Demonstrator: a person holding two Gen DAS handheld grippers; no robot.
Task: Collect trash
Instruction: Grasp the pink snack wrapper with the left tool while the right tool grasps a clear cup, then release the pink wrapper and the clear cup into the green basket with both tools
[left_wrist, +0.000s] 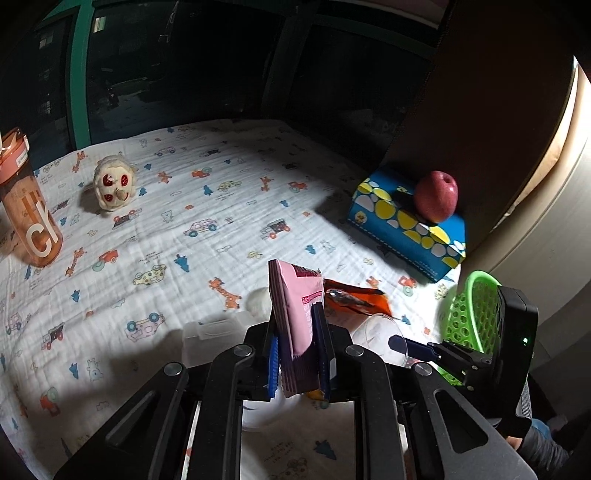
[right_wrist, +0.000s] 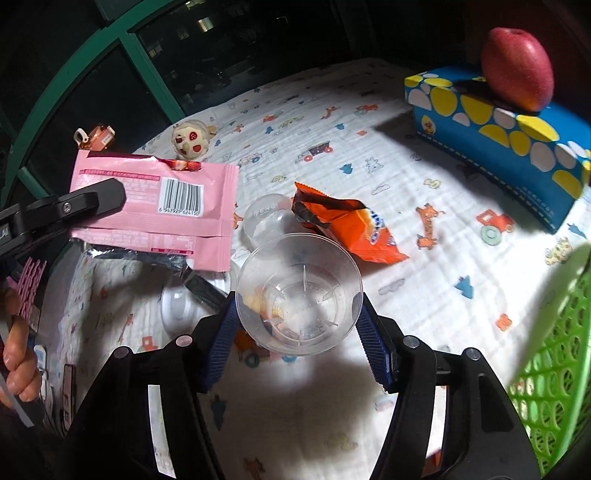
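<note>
My left gripper (left_wrist: 297, 343) is shut on a pink snack wrapper (left_wrist: 295, 306), which stands up edge-on between the blue pads, above the cloth. The right wrist view shows the same pink wrapper (right_wrist: 159, 199) at the left, with one black finger (right_wrist: 99, 197) across it. A clear plastic cup (right_wrist: 299, 295) sits mouth-up between the pads of my right gripper (right_wrist: 298, 301), and both pads touch its sides. An orange snack wrapper (right_wrist: 351, 229) lies crumpled on the cloth just beyond the cup. Another clear cup (right_wrist: 266, 218) lies beside it.
A green mesh basket (right_wrist: 554, 350) stands at the right edge. A red apple (right_wrist: 517, 70) rests on a blue spotted tissue box (right_wrist: 498, 147) at the back right. A plush toy (left_wrist: 112, 188) and an orange bottle (left_wrist: 29, 206) are at the far left. A clear plastic box (left_wrist: 210, 339) lies near my left gripper.
</note>
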